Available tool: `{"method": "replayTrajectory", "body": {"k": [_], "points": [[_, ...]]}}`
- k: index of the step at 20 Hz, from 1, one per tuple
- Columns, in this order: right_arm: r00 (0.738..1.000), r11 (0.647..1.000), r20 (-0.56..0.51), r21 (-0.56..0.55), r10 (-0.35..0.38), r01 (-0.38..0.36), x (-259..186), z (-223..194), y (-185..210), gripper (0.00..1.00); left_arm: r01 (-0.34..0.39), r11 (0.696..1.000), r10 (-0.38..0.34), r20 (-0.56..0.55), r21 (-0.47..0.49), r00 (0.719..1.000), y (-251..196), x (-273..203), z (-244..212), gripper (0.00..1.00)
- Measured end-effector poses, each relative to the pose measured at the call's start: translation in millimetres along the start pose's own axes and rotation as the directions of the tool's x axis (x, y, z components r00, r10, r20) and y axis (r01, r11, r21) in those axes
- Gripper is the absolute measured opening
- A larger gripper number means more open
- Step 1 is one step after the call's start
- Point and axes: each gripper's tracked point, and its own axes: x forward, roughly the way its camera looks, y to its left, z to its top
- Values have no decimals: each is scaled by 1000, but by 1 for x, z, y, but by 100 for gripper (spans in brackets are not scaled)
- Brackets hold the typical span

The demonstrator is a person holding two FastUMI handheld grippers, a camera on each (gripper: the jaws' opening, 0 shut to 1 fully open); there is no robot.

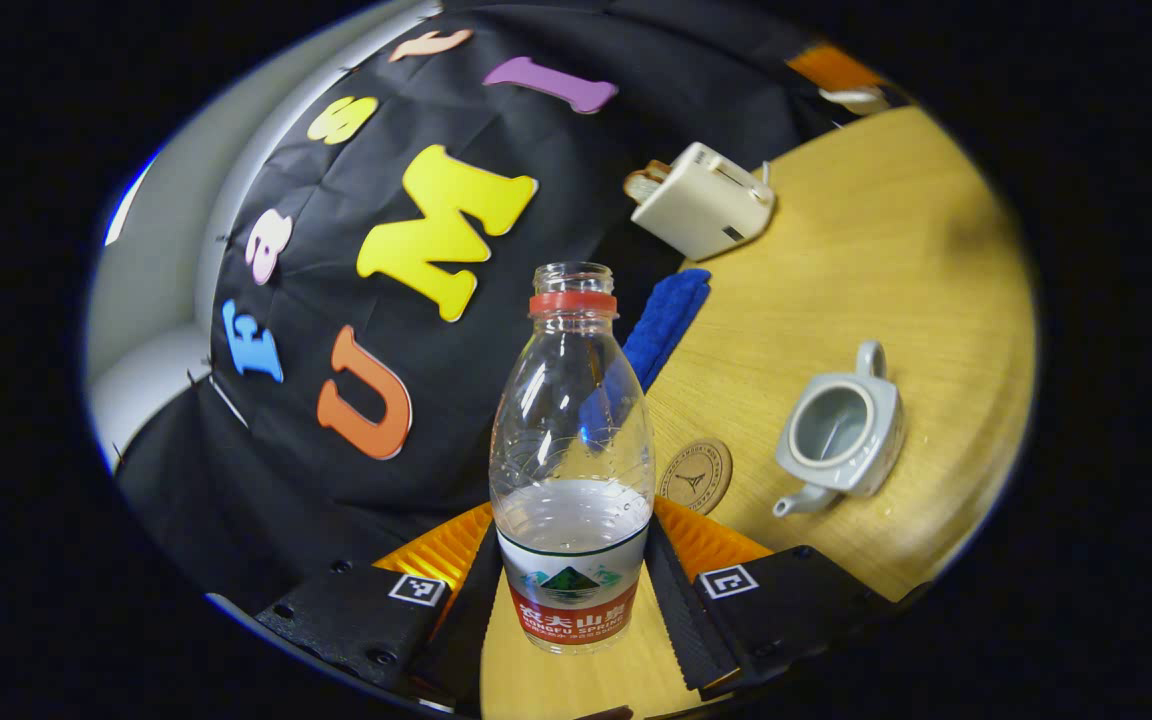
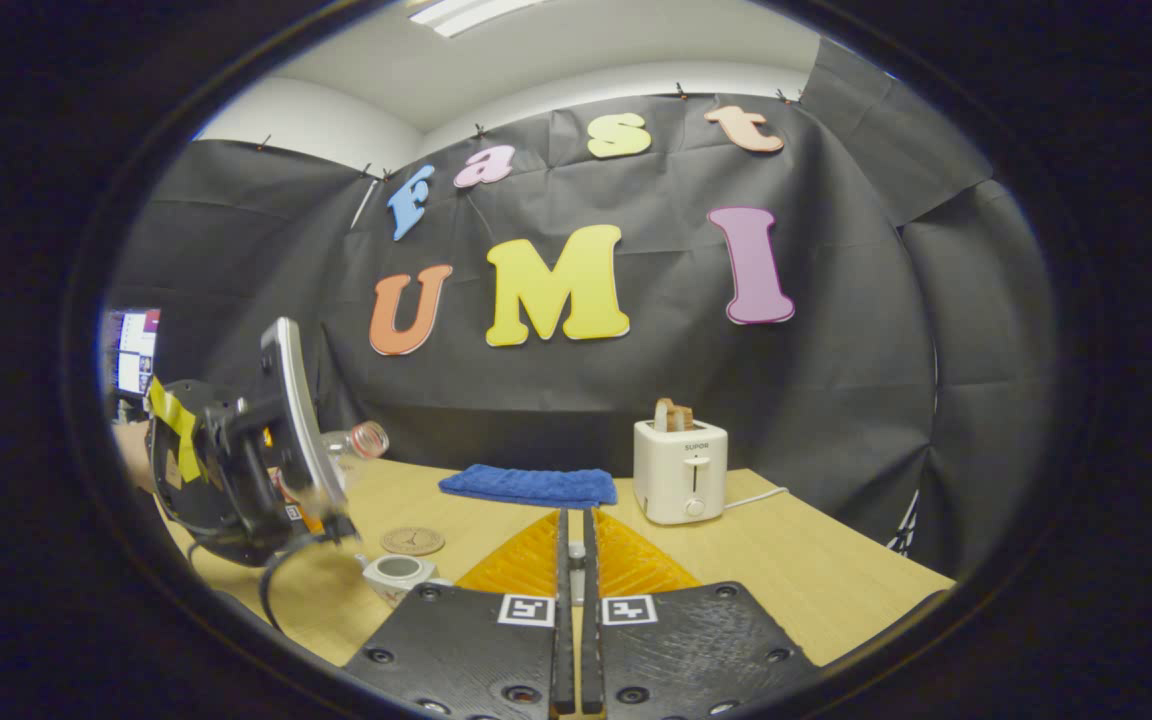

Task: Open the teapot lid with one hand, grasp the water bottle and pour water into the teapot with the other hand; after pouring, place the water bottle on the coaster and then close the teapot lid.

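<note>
My left gripper [image 1: 572,530] is shut on a clear water bottle [image 1: 572,470], uncapped, with a red neck ring and water in its lower third. To its right, in the left gripper view, a pale grey teapot [image 1: 841,430] stands on the table with no lid, its inside showing. A round brown coaster [image 1: 696,475] lies between bottle and teapot. In the right gripper view, the teapot [image 2: 398,572] and coaster [image 2: 413,541] sit low left, under the other gripper and its bottle [image 2: 361,440]. My right gripper [image 2: 573,548] is shut, with a small pale piece, apparently the lid's knob, pinched between the fingers.
A folded blue towel [image 2: 529,485] lies at the back of the wooden table [image 1: 866,250]. A white toaster [image 2: 680,470] with toast in it stands to the towel's right, its cord trailing off. A monitor [image 2: 134,350] glows at the far left.
</note>
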Motion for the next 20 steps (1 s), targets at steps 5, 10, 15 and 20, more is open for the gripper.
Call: {"method": "replayTrajectory", "body": {"k": [5, 10, 15, 20], "points": [[1000, 1000, -24, -13, 10, -11, 6, -11, 4, 2, -58, 940, 64, 8, -337, 998, 17, 24, 15, 76], [999, 1000, -35, 1, 1, -1, 10, -16, -8, 2, -38, 843, 72, 42, -537, 997, 8, 56, 26, 76], [999, 999, -45, 38, -20, 22, 12, -21, -24, 2, 53, 714, 40, 117, -698, 992, -3, 79, 38, 77], [998, 998, -68, 57, -6, 10, 17, -31, -24, 2, 97, 656, -3, 126, -748, 992, -21, 101, 32, 78]]}}
